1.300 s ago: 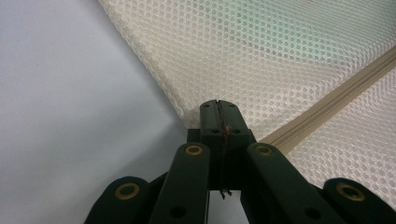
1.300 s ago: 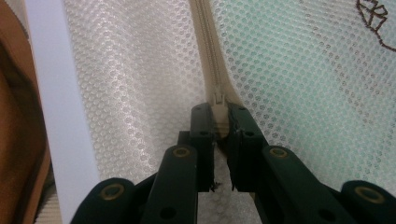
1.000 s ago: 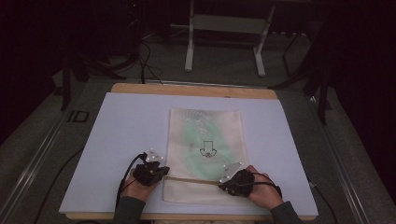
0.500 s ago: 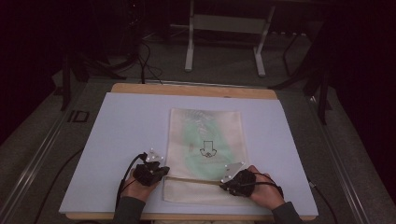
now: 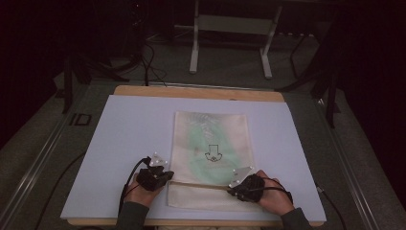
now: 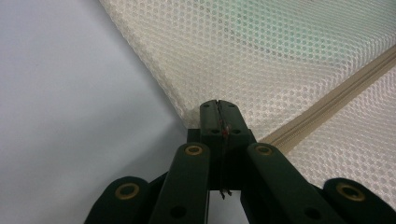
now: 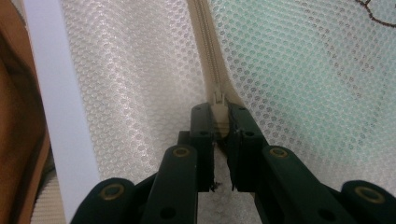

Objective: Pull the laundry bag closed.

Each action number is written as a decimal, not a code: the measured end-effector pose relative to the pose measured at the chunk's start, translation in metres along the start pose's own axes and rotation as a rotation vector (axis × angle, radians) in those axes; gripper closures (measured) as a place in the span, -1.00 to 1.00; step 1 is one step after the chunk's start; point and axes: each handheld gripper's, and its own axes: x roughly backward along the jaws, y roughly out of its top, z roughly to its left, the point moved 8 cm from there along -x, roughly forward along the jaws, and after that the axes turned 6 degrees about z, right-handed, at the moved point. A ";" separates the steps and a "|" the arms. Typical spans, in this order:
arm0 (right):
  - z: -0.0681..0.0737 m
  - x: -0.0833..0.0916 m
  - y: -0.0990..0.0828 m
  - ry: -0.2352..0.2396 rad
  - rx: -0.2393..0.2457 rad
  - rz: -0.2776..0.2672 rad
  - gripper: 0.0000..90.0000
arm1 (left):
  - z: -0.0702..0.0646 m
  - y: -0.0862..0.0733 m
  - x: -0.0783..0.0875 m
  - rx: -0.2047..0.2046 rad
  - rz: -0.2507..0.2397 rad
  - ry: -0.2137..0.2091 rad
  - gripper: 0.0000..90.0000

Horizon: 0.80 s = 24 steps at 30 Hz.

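White tabletop [image 5: 124, 143]; mesh bag [image 5: 210, 139] blurs its green contents.

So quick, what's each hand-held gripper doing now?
Left hand-held gripper: shut on the mesh bag corner.
Right hand-held gripper: shut on the zipper pull.

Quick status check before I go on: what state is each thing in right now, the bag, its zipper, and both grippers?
Mesh bag: lying flat on the table, something green inside.
Zipper: runs across the bag's near end; open or closed cannot be told.
Zipper pull: pinched between the right jaws.
Left gripper: shut on the bag's corner, by the zipper's end.
Right gripper: shut on the zipper pull.
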 end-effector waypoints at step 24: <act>-0.003 0.003 -0.010 0.000 -0.017 0.002 0.83 | 0.000 0.000 0.000 0.001 0.001 0.000 0.99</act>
